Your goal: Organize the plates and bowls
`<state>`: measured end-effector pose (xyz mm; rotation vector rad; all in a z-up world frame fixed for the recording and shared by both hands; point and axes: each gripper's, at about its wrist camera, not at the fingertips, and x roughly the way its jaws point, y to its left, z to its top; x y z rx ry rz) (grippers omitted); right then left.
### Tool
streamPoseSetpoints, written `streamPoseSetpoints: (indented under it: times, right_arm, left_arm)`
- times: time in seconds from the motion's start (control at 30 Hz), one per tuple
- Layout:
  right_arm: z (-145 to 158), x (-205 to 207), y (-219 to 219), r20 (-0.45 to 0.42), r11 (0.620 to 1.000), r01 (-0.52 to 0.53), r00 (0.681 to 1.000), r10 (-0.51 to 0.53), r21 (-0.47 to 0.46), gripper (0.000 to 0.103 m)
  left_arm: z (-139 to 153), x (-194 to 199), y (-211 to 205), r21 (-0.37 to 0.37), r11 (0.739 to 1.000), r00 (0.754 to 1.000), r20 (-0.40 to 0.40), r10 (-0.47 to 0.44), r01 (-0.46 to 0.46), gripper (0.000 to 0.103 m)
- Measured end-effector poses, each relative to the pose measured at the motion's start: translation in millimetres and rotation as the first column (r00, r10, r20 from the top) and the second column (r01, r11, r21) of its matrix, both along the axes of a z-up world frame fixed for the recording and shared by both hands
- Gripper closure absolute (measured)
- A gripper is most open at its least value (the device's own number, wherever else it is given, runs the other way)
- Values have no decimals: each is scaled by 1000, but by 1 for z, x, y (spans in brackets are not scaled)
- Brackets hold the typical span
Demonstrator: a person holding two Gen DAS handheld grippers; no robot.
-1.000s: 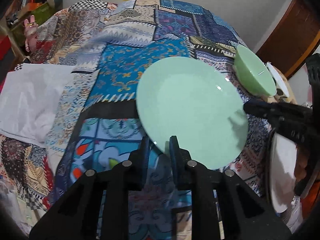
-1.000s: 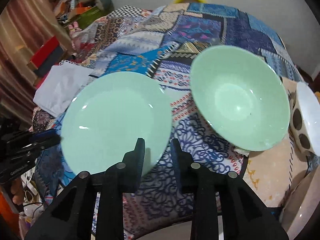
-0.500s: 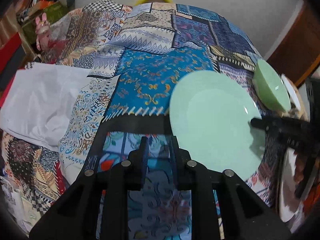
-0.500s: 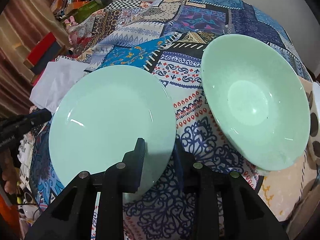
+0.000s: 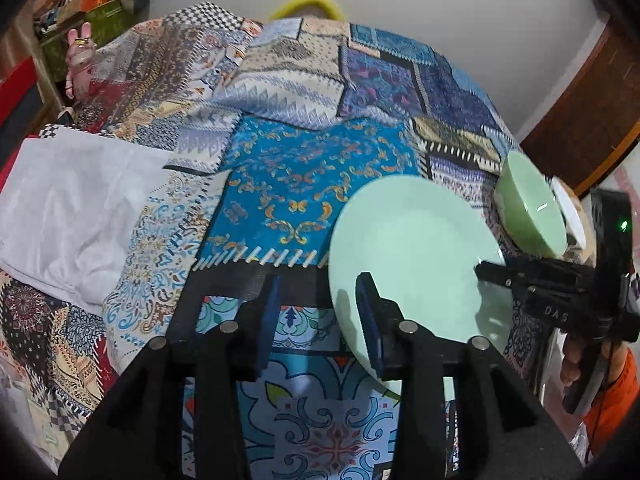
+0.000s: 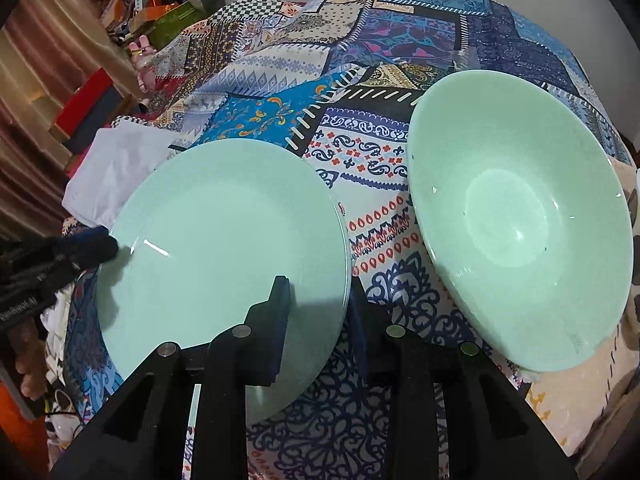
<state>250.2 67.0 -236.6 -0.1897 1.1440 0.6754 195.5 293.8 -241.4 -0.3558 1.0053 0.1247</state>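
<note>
The right gripper (image 6: 318,312), stamped "DAS", straddles the rim of the mint green plate (image 6: 224,248) near the patchwork bedspread's (image 6: 360,216) near edge; whether it pinches is unclear. The left gripper (image 5: 316,312) is spread apart, empty. A mint green bowl (image 6: 516,216) leans toward the right edge.

Your left black two-finger gripper (image 5: 316,316) has its fingers (image 5: 267,320) spread apart with nothing between them. Your right black two-finger gripper (image 6: 320,320) also has a wide gap: one finger lies above the plate's near rim, the other beside its edge, not pinching it. In the left view, your bare right hand (image 5: 576,360) wraps the right gripper's handle.
</note>
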Motion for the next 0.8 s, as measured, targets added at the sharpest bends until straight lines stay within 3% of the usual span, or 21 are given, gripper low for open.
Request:
streamPoseSetpoints:
  times: [0.17, 0.27, 0.8]
  right_arm:
    - [-1, 2, 3, -3, 1000, -1, 1000, 1, -1, 75]
    - [0, 1, 3, 2, 1000, -1, 1000, 1, -2, 76]
    - [21, -27, -17, -7, 997, 11, 1000, -10, 72, 79]
  left_arm:
    - [-14, 9, -7, -28, 999, 998, -37, -42, 41, 67]
    - [-24, 16, -10, -68, 996, 996, -60, -68, 64, 75]
    - [-11, -13, -26, -58, 997, 998, -35, -49, 47, 76]
